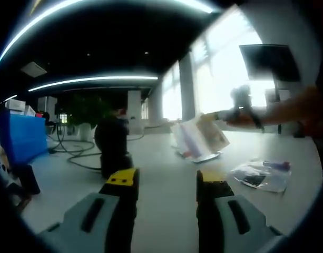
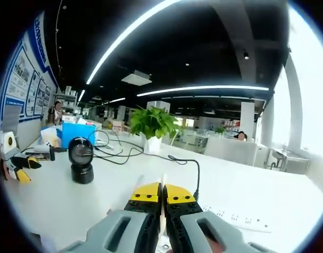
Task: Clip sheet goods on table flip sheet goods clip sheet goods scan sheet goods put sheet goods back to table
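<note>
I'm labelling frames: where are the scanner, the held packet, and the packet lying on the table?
scanner (image 2: pixel 80 153): right gripper view, on its round black head.
held packet (image 1: pixel 199 138): left gripper view, middle of its tilted face.
packet on table (image 1: pixel 261 175): left gripper view, centre of its clear wrapper.

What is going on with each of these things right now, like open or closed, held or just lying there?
Left gripper: open, holding nothing.
Right gripper: shut on a thin sheet edge, up off the table.
Sheet goods: held in the air by the right gripper, tilted.
Second packet: lying flat on the table.
Scanner: standing upright on the table.
Power strip: lying on the table.
Potted plant: upright.
</note>
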The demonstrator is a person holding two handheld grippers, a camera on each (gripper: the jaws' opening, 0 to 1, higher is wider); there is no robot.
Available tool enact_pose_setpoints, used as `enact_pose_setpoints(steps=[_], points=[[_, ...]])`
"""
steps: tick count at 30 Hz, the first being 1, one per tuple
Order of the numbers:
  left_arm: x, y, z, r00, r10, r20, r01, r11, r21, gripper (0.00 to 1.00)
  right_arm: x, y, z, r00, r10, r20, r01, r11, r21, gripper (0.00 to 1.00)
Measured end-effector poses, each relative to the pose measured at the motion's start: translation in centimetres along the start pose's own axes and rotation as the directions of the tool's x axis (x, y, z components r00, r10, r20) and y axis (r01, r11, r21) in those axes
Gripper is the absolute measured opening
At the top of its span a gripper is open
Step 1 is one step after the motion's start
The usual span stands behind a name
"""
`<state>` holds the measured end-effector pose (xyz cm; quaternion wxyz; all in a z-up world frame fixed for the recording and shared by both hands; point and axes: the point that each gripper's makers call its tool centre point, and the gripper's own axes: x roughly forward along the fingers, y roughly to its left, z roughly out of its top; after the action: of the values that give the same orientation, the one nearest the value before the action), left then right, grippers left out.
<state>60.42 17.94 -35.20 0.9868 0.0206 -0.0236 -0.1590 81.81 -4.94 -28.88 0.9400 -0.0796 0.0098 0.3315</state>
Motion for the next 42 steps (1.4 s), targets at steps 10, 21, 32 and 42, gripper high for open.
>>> enact_pose_setpoints(steps=[10, 21, 32, 42], points=[[0.1, 0.1, -0.1, 1.0, 0.004, -0.005, -0.004, 1.0, 0.002, 0.36, 1.0, -0.7, -1.5, 0.999, -0.006, -0.043, 0.003, 0.998, -0.071, 0.0], [0.1, 0.0, -0.2, 1.0, 0.004, -0.009, -0.004, 1.0, 0.008, 0.36, 1.5, -1.0, -3.0, 0.997, -0.016, -0.079, 0.008, 0.994, -0.106, 0.0], [0.1, 0.0, -0.2, 1.0, 0.004, -0.011, -0.004, 1.0, 0.007, 0.36, 2.9, -2.2, -4.6, 0.99, -0.011, -0.144, -0.016, 0.982, -0.189, 0.0], [0.1, 0.0, -0.2, 1.0, 0.002, -0.01, -0.002, 1.0, 0.007, 0.36, 3.4, -2.2, -5.9, 0.983, -0.006, -0.181, -0.045, 0.959, -0.279, 0.0]])
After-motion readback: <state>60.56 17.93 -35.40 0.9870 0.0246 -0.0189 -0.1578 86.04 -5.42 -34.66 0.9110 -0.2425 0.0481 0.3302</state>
